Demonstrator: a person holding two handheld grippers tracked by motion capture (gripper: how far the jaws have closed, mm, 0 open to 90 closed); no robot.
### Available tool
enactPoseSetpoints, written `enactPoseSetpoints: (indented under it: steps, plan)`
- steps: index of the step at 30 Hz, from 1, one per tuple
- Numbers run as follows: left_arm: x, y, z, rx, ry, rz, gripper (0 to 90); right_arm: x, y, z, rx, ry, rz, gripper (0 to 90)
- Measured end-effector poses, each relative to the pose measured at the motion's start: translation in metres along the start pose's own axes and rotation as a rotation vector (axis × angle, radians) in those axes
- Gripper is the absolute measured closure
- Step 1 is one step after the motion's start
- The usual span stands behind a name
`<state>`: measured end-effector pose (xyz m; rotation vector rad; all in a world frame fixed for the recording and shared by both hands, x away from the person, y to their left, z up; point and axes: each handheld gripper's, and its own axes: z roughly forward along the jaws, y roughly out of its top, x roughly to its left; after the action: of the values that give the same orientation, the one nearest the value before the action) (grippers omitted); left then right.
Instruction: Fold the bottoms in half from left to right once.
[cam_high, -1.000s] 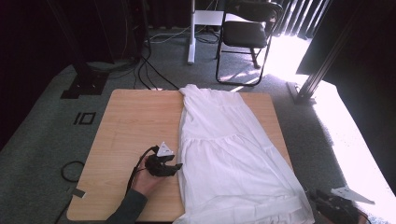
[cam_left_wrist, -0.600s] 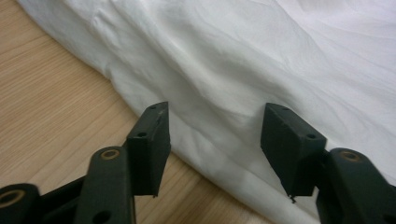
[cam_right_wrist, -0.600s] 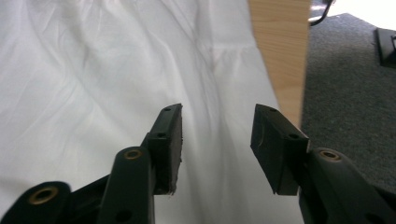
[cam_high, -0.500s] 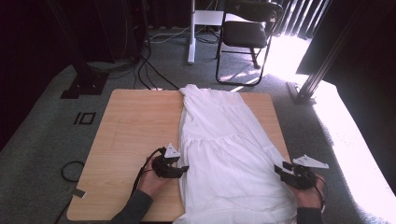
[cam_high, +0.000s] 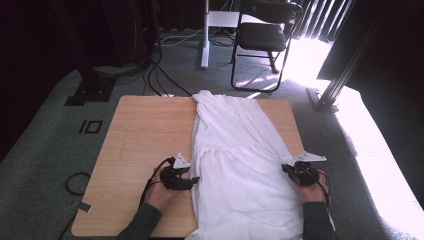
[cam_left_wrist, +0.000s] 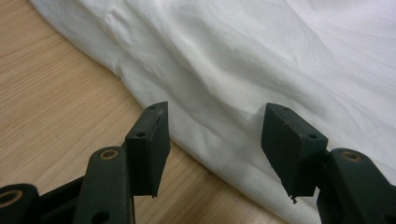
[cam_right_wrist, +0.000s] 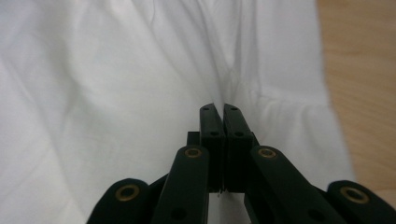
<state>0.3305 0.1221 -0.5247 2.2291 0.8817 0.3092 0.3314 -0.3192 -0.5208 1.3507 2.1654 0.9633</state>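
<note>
A white dress (cam_high: 240, 150) lies flat down the right half of the wooden table (cam_high: 140, 130), neckline at the far edge. My left gripper (cam_high: 194, 180) rests at the dress's left edge. In the left gripper view its jaws (cam_left_wrist: 215, 112) stand open over the cloth's border (cam_left_wrist: 280, 56), having just widened a little, and grip nothing. My right gripper (cam_high: 286, 169) is at the dress's right edge. Its jaws (cam_right_wrist: 218, 106) have just closed, and creases in the cloth (cam_right_wrist: 116, 70) run together at the tips, which pinch a fold.
Bare wood (cam_left_wrist: 46, 93) lies left of the dress, and a narrow strip (cam_right_wrist: 364, 70) along its right side. Beyond the table stand a black chair (cam_high: 265, 35), a stand base (cam_high: 90, 92) with cables (cam_high: 160, 75), and a metal post (cam_high: 340, 85). A cable loop (cam_high: 75, 182) lies on the carpet.
My right hand has come in from the lower right corner to the dress's right edge, and its jaws have shut there. The left hand has stayed put.
</note>
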Motion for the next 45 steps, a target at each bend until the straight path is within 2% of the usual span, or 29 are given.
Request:
enactPoseSetpoints:
  steps: [2, 4, 7, 8, 9, 12, 14, 17, 18, 19, 23, 25, 26, 27, 30, 31, 32, 35, 38, 39, 41, 42, 45]
  plan:
    - [-0.001, 0.000, 0.000, -0.003, 0.000, 0.002, 43.5, 0.001, 0.004, -0.012, -0.036, -0.029, -0.013, 89.8]
    - [-0.002, 0.001, 0.000, 0.002, -0.001, 0.008, 43.5, 0.001, 0.010, -0.026, -0.086, -0.079, -0.023, 89.7]
    - [-0.003, 0.001, 0.002, 0.002, -0.002, 0.011, 43.4, -0.003, 0.016, -0.042, -0.155, -0.109, -0.004, 88.5]
    - [-0.003, 0.001, 0.002, 0.003, -0.005, 0.007, 43.5, -0.005, 0.016, -0.044, -0.155, -0.103, -0.003, 87.7]
    - [-0.003, 0.001, 0.003, 0.002, -0.007, 0.007, 43.5, -0.008, 0.015, -0.042, -0.133, -0.068, 0.005, 86.6]
    - [-0.004, 0.002, 0.004, 0.001, -0.009, 0.008, 43.5, -0.011, 0.005, -0.031, -0.071, -0.064, 0.001, 85.3]
    - [-0.005, 0.002, 0.004, 0.002, -0.008, 0.014, 43.5, -0.013, -0.004, -0.024, -0.057, -0.062, 0.022, 79.9]
    - [-0.005, 0.002, 0.004, 0.005, -0.008, 0.016, 43.5, -0.015, -0.010, -0.018, -0.044, -0.050, 0.038, 79.4]
    - [-0.005, 0.003, 0.005, 0.006, -0.008, 0.018, 43.5, -0.015, -0.012, -0.015, -0.041, -0.037, 0.043, 76.1]
    - [-0.005, 0.003, 0.005, 0.005, -0.008, 0.016, 43.5, -0.015, -0.013, -0.010, -0.032, -0.020, 0.042, 65.0]
    - [-0.006, 0.005, 0.006, 0.002, -0.012, 0.017, 43.4, -0.012, -0.008, -0.002, -0.029, -0.069, 0.002, 58.6]
    - [-0.006, 0.005, 0.006, 0.001, -0.013, 0.018, 43.5, -0.011, -0.004, 0.000, -0.026, -0.086, -0.013, 70.4]
    - [-0.006, 0.005, 0.006, 0.000, -0.013, 0.020, 43.4, -0.009, -0.002, -0.001, -0.027, -0.097, -0.025, 83.9]
    - [-0.006, 0.005, 0.006, 0.000, -0.013, 0.019, 43.4, -0.008, -0.001, -0.002, -0.029, -0.108, -0.037, 88.6]
    - [-0.005, 0.005, 0.006, -0.001, -0.012, 0.016, 43.5, -0.006, 0.003, -0.007, -0.052, -0.123, -0.039, 89.0]
    - [-0.005, 0.005, 0.005, -0.002, -0.012, 0.014, 43.5, -0.007, 0.006, -0.018, -0.110, -0.125, -0.022, 88.3]
    - [-0.005, 0.005, 0.005, -0.002, -0.011, 0.015, 43.5, -0.008, 0.007, -0.022, -0.132, -0.114, -0.014, 88.9]
    - [-0.005, 0.005, 0.005, -0.002, -0.011, 0.015, 43.5, -0.010, 0.010, -0.029, -0.154, -0.160, -0.015, 89.4]
    - [-0.005, 0.005, 0.006, -0.003, -0.010, 0.012, 43.5, -0.017, 0.013, -0.039, -0.211, -0.162, 0.023, 89.4]
    - [-0.004, 0.005, 0.006, -0.002, -0.009, 0.012, 43.5, -0.020, 0.014, -0.044, -0.238, -0.180, 0.036, 89.4]
    - [-0.004, 0.005, 0.007, -0.001, -0.011, 0.008, 43.4, -0.025, 0.015, -0.051, -0.282, -0.170, 0.068, 89.3]
    - [-0.004, 0.005, 0.008, -0.001, -0.010, 0.007, 43.4, -0.027, 0.015, -0.051, -0.272, -0.192, 0.071, 89.3]
    - [-0.004, 0.006, 0.011, 0.002, -0.009, 0.008, 43.5, -0.037, 0.012, -0.037, -0.161, -0.261, 0.059, 89.3]
